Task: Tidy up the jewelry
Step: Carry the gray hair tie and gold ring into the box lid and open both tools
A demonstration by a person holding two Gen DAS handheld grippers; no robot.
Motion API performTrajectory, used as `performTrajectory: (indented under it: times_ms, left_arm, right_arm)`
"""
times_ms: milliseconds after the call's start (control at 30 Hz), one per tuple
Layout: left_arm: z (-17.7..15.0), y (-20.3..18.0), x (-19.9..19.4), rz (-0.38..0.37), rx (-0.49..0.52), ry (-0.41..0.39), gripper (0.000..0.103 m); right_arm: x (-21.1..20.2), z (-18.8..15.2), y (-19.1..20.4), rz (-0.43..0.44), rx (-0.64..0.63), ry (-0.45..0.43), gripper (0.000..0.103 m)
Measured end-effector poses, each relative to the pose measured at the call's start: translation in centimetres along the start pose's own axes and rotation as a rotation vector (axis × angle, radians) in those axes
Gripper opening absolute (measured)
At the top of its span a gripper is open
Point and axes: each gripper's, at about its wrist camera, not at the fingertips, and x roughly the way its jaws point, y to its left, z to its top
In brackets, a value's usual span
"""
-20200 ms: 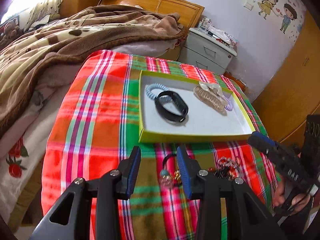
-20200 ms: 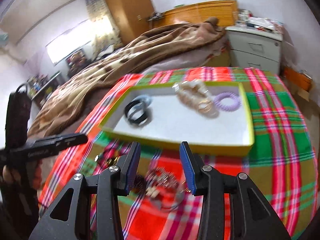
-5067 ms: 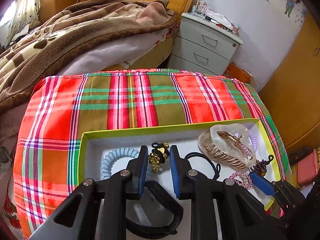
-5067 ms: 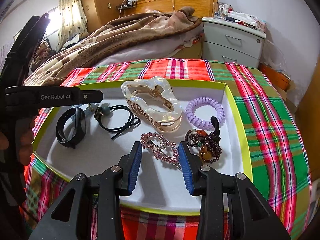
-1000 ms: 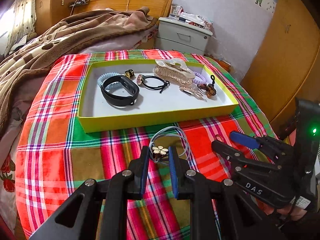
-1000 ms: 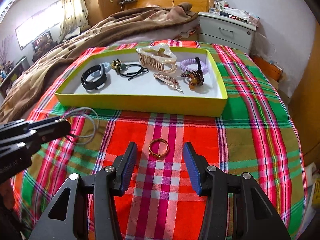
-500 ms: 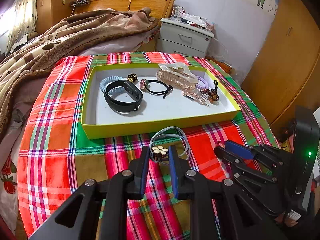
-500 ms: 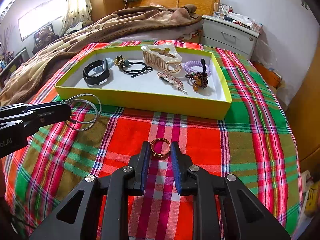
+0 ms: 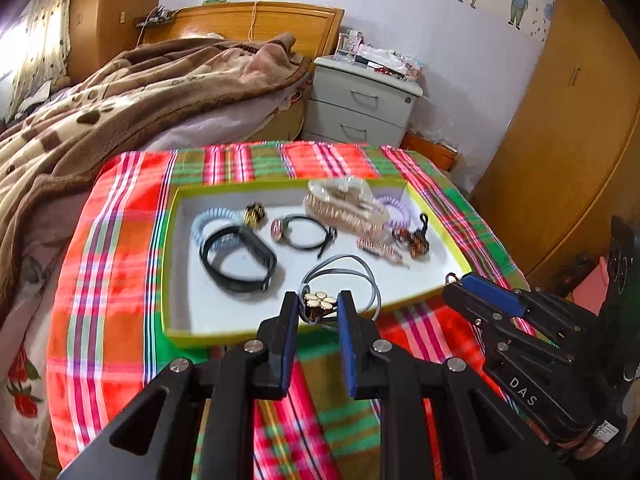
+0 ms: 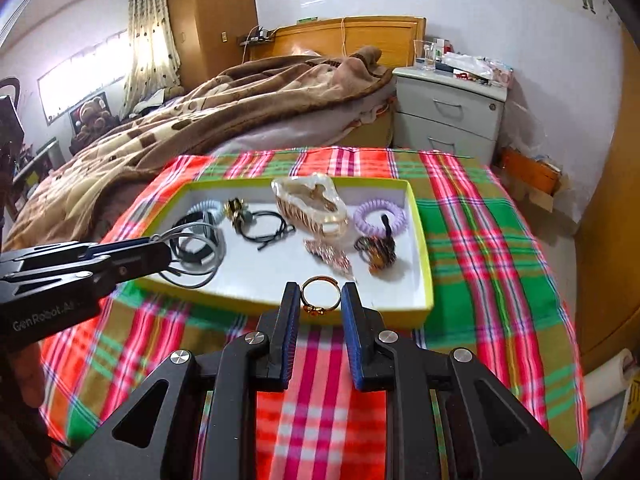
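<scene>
Jewelry is mostly sorted already: the tray [image 10: 424, 264], mid-frame, holds clips, hair ties and a band. Jaws of the left gripper [image 9: 318, 306] are clamped on a necklace [image 9: 340, 276], the right gripper [image 10: 320, 300] pinches a ring [image 10: 320, 294], both carried over the tray's near edge. Nothing else is seen on the plaid-covered surface [image 10: 480, 240]; bed and nightstand are behind.

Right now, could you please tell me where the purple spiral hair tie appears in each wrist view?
Left wrist view: the purple spiral hair tie lies upper right of centre, by the far right corner of the yellow-green box.
Right wrist view: it lies right of centre, near the far right corner.
Shared landmark: the big pearly claw clip beside it.
</scene>
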Motion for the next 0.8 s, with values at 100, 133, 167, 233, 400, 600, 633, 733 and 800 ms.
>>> performTrajectory:
  times_ms: [100, 133, 167, 233, 400, 600, 633, 733, 800]
  left_arm:
    - [1.2, 0.1, 1.1, -0.005, -0.003, 0.013, 0.020]
    - [1.6, 0.2, 1.6, -0.002, -0.011, 0.020, 0.020]
    - [1.8, 0.2, 1.9, 0.005, -0.007, 0.018, 0.020]
    - [2.3, 0.2, 2.7, 0.023, 0.003, 0.023, 0.020]
    - [2.7, 0.4, 5.3, 0.010, -0.001, 0.073, 0.020]
    - [2.3, 0.5, 7.6, 0.008, -0.004, 0.127, 0.020]
    - [2.3, 0.5, 7.9, 0.007, -0.003, 0.135, 0.020]
    - [2.1, 0.4, 8.3, 0.000, -0.002, 0.150, 0.020]
    - [2.0, 0.3, 8.3, 0.007, 0.002, 0.151, 0.021]
  right_arm:
    - [1.3, 0.6, 0.0, 0.001, -0.001, 0.016, 0.022]
    - [1.7, 0.8, -0.1, 0.001, -0.003, 0.022, 0.022]
    - [2.3, 1.0, -0.1, 0.004, -0.005, 0.033, 0.022]
    - [3.0, 1.0, -0.1, 0.012, -0.004, 0.048, 0.022]
    - [4.9, 1.3, -0.4, 0.028, -0.012, 0.096, 0.022]
    - [6.2, 1.1, -0.3, 0.015, -0.037, 0.144, 0.022]
    - [6.3, 1.1, -0.3, 0.014, -0.041, 0.152, 0.022]
    - [6.4, 1.2, -0.3, 0.002, -0.045, 0.158, 0.022]
    - [6.5, 1.3, -0.2, -0.007, -0.049, 0.160, 0.022]
